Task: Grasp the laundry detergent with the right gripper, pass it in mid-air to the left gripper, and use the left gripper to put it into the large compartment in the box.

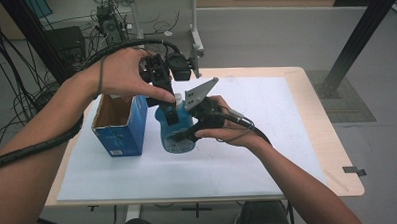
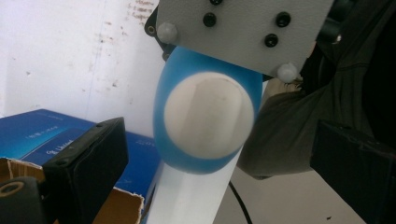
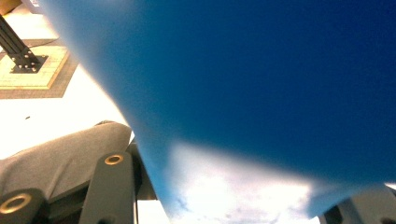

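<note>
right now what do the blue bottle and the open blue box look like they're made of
Blue bottle: probably plastic, smooth with a slight sheen; its white cap looks matte, likely plastic too. Open blue box: cardboard, with a printed blue outside, a raw brown inside and a torn, fibrous flap edge.

On the surface (image 1: 297, 138) lies a sheet (image 1: 268, 154). On it, an open box (image 1: 121, 125) stands left of a bottle (image 1: 173, 138), just beside it. The right tongs (image 1: 187, 135) meet the bottle from its right; the left tongs (image 1: 170, 110) hang above its cap (image 1: 178, 98).
</note>
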